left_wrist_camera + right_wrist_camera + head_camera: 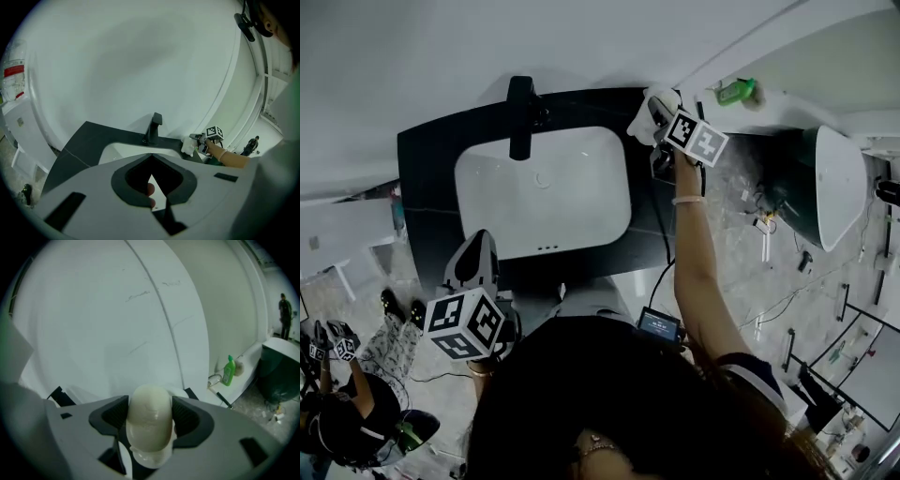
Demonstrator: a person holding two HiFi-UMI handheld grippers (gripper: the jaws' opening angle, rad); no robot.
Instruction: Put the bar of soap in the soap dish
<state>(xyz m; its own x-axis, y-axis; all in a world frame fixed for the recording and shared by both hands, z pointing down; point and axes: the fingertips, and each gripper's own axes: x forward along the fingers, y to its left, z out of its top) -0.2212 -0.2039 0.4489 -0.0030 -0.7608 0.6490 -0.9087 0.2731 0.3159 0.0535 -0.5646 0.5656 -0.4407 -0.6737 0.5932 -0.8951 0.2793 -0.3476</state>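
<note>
Right gripper view, centre frame: right gripper pinches the bar of soap, left gripper closed, empty; slick rounded soap could squirt free if squeezed harder.

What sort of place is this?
Most likely a bathroom, perhaps a mock-up: a white sink in a black counter with a black tap, a bathtub to the right, and a bar of soap in the right claw.

White basin in black counter; right gripper at back-right corner, left gripper near front
</note>
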